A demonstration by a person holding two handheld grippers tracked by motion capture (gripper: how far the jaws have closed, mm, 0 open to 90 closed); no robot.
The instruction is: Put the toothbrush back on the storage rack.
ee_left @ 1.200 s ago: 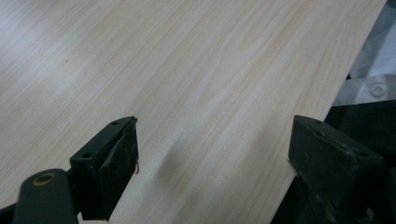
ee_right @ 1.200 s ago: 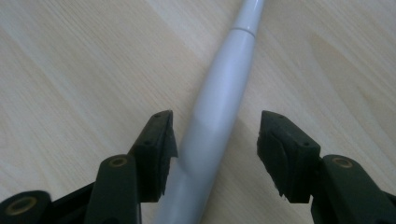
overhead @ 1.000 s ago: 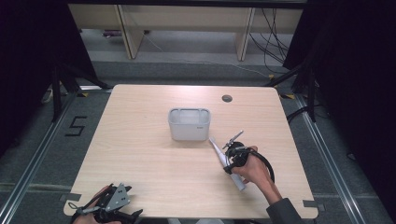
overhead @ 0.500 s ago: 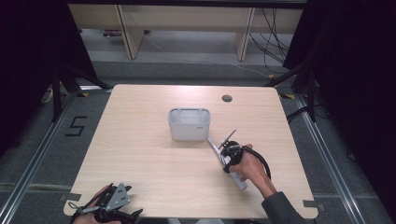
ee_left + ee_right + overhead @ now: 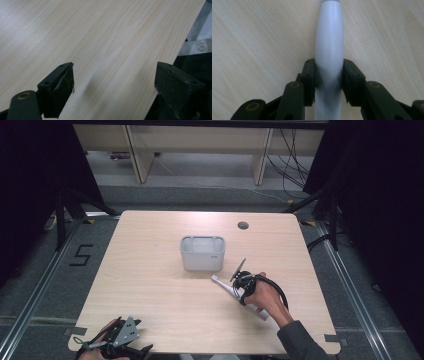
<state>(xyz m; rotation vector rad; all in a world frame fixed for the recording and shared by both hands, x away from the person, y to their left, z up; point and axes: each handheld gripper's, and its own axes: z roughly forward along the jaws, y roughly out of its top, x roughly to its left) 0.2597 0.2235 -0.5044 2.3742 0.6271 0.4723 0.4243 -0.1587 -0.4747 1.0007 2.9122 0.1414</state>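
A long white tool with a rounded handle [image 5: 223, 285] lies slantwise on the wooden table [image 5: 150, 270], just in front of a grey bin [image 5: 202, 252]. My right gripper [image 5: 236, 289] comes down on it from above. In the right gripper view its black pads [image 5: 315, 75] press both sides of the white handle [image 5: 329, 47]; the jaws have just been closing with the handle between them. My left gripper [image 5: 122, 340] rests at the table's near left edge. Its jaws stand wide apart [image 5: 113, 82] over bare wood, with nothing between them.
The grey bin stands mid-table and looks empty from here. A round cable hole [image 5: 243, 225] sits near the far edge. Past the table are a shelf frame [image 5: 200, 150], cables and a floor mark "5" [image 5: 81, 255].
The right hand has shifted slightly left and settled onto the white tool, and its jaws have drawn in around the handle. The left hand and the bin have stayed put.
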